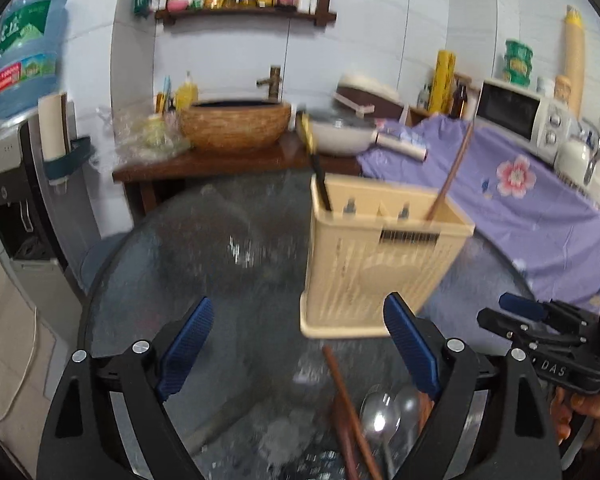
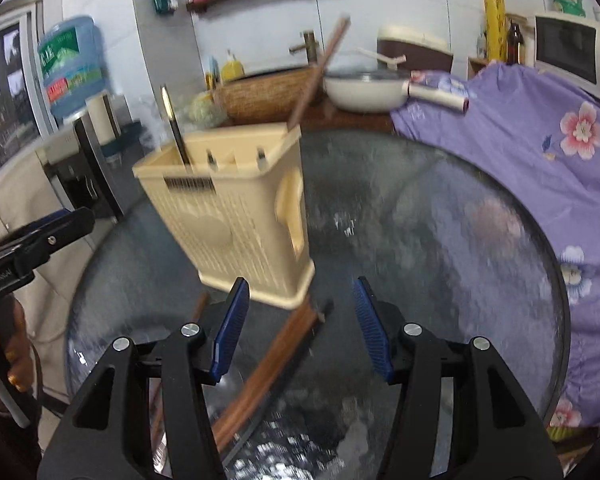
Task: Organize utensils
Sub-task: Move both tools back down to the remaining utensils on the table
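Both tools are gaping with nothing in them, left tool (image 1: 300,348) wider than the right tool (image 2: 300,330). Just below them chopsticks (image 2: 260,372) and spoons (image 1: 384,416) lie loose on the glass counter (image 2: 440,220). Behind stands a cream slatted caddy (image 2: 236,216), a chopstick (image 2: 320,72) and a dark-handled utensil (image 2: 176,128) poking out.

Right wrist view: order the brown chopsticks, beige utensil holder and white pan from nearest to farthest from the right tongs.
1. Brown chopsticks, on the glass between the right tongs.
2. Beige utensil holder, just ahead, left.
3. White pan, on the far counter.
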The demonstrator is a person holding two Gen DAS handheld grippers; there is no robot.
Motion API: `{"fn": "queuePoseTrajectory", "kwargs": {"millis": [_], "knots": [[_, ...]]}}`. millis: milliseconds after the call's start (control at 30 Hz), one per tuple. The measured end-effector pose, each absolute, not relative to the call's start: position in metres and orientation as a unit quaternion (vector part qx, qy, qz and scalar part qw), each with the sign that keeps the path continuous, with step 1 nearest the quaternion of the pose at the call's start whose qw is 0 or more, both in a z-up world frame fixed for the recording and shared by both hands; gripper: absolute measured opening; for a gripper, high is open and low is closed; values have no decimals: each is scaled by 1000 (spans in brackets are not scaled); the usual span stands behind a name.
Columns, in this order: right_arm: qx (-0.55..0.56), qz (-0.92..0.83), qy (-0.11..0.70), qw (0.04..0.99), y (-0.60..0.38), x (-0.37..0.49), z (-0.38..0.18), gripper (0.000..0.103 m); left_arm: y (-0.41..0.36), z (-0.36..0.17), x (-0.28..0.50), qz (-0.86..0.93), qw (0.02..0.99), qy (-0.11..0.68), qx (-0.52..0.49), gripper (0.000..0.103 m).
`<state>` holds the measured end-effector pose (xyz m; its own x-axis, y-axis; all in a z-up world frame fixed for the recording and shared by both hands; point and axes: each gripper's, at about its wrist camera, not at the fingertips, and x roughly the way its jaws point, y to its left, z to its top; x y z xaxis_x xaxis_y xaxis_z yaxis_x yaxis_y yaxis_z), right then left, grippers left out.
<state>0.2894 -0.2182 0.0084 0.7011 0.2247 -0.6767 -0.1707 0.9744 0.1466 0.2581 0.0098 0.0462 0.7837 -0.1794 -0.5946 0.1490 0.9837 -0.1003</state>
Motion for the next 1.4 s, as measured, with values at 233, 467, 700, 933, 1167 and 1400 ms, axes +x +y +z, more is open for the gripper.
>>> {"fn": "queuePoseTrajectory", "kwargs": {"millis": [233,467,700,933,1167,1400], "knots": [[50,113,440,889,-216,280,-39,53,16,-7,245,-100,914,392,-32,72],[34,111,458,881,-200,273,-51,45,14,-26,240,-107,902,418,-30,65],[22,107,473,874,-190,272,-59,36,8,-38,234,-113,894,433,-24,62],[14,103,480,871,-189,276,-60,34,4,-43,229,-119,890,439,-17,61],[-12,85,490,867,-188,283,-59,24,-3,-46,225,-126,886,446,-11,55],[-23,76,493,867,-204,286,-59,24,-11,-48,221,-133,883,450,3,54]]}}
